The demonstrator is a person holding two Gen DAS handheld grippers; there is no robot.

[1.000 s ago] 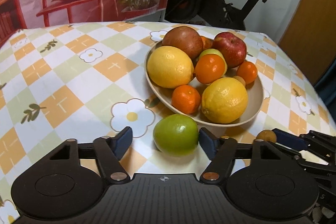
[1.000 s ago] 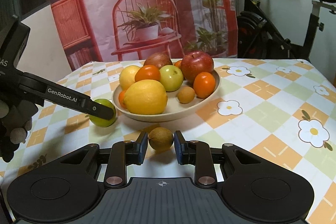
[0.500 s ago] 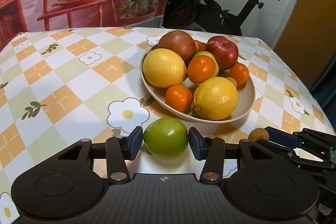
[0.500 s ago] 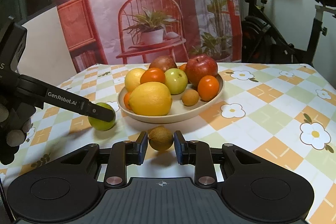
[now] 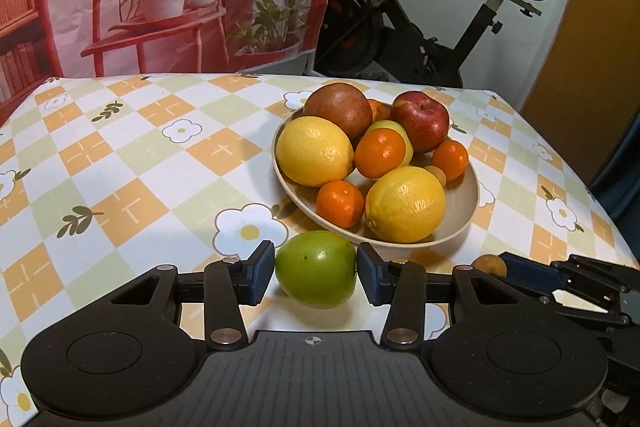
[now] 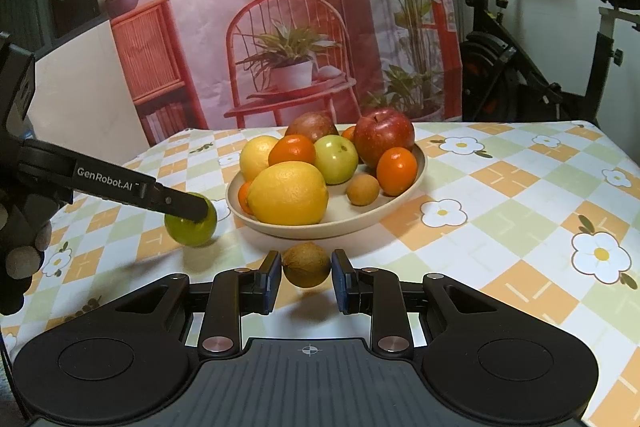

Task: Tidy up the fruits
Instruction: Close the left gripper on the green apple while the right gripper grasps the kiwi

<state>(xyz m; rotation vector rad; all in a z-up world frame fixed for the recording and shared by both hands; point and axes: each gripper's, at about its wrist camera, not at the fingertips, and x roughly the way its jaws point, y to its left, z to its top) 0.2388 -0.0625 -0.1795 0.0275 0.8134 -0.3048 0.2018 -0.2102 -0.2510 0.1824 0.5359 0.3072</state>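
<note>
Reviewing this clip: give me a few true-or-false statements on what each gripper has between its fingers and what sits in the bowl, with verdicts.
1. The left gripper has the green apple between its fingers. True.
2. The right gripper is closed on a lemon. False: it holds a small brown round fruit; both lemons lie in the bowl.
3. A red apple sits at the back of the bowl. True.
4. The bowl is empty. False: it holds lemons, oranges, apples and more.
5. The green apple lies inside the bowl. False: it is outside the rim, on the near side in the left wrist view.
</note>
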